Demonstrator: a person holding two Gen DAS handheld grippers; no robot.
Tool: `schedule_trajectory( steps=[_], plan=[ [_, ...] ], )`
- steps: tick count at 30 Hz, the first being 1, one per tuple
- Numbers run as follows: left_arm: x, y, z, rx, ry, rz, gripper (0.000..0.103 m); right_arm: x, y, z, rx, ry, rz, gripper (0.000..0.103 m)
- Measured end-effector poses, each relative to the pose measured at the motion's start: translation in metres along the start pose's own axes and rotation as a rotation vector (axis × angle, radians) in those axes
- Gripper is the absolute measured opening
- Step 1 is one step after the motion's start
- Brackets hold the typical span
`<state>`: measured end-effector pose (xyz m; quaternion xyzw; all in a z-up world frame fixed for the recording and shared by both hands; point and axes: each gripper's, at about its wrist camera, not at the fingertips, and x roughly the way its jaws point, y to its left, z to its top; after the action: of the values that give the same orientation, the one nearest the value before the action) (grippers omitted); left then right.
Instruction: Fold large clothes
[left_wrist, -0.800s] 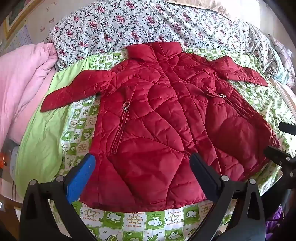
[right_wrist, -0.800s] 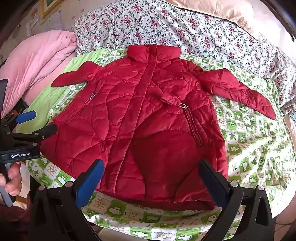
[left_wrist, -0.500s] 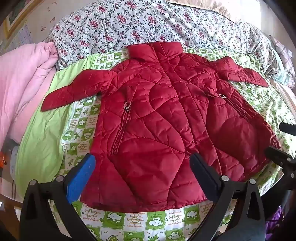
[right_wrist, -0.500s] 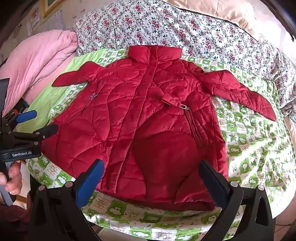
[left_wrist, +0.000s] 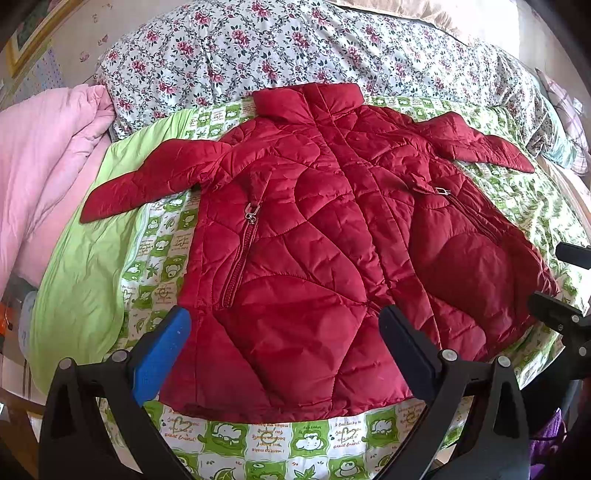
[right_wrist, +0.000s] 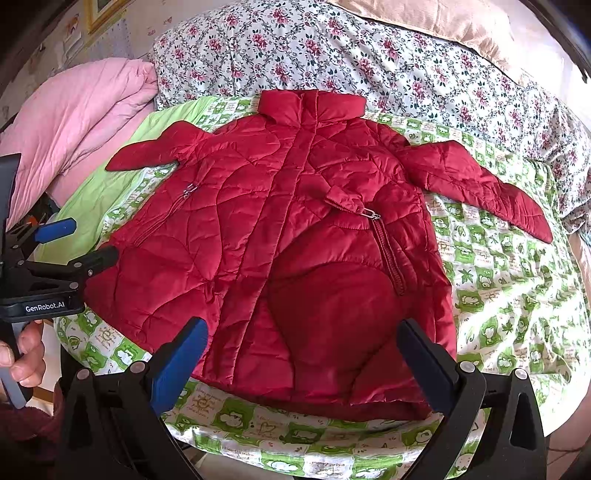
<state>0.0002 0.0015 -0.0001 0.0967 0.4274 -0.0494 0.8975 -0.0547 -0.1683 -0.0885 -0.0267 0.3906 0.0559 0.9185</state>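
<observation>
Nearest you: two grippers, both spread wide, nothing between the fingers. Your left gripper (left_wrist: 284, 343) hovers over the hem on the jacket's left half; your right gripper (right_wrist: 303, 350) hovers over the hem right of the placket. Neither touches cloth, so far as you can tell.

Next: one red jacket (left_wrist: 332, 258), quilted, front up, flat on the green quilt (left_wrist: 266, 443). Long axis runs straight away from you, hem near, collar (right_wrist: 312, 105) far. It lies dead ahead of both grippers.

Two sleeves, each angled outward: left sleeve (left_wrist: 147, 181) nearer your left gripper, right sleeve (right_wrist: 480, 184) nearer your right. Each hand likely takes its own side.

Two pocket zips, one per front panel.

Far: one pink duvet (left_wrist: 44, 166) at left, one floral cover (right_wrist: 332, 48) beyond the collar.
</observation>
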Motion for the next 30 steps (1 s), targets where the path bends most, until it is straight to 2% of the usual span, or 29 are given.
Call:
schedule_trajectory(
  steps=[9,30],
  plan=[
    [0.0002,-0.0012,-0.0007,0.002,-0.01,0.0,0.102,0.0,0.0,0.0,0.0,-0.002,0.0,0.102],
    [0.0045,-0.0036,0.001,0.023,0.028,0.012,0.102,0.0017,-0.001,0.0009,0.0,-0.001,0.008,0.102]
  ],
)
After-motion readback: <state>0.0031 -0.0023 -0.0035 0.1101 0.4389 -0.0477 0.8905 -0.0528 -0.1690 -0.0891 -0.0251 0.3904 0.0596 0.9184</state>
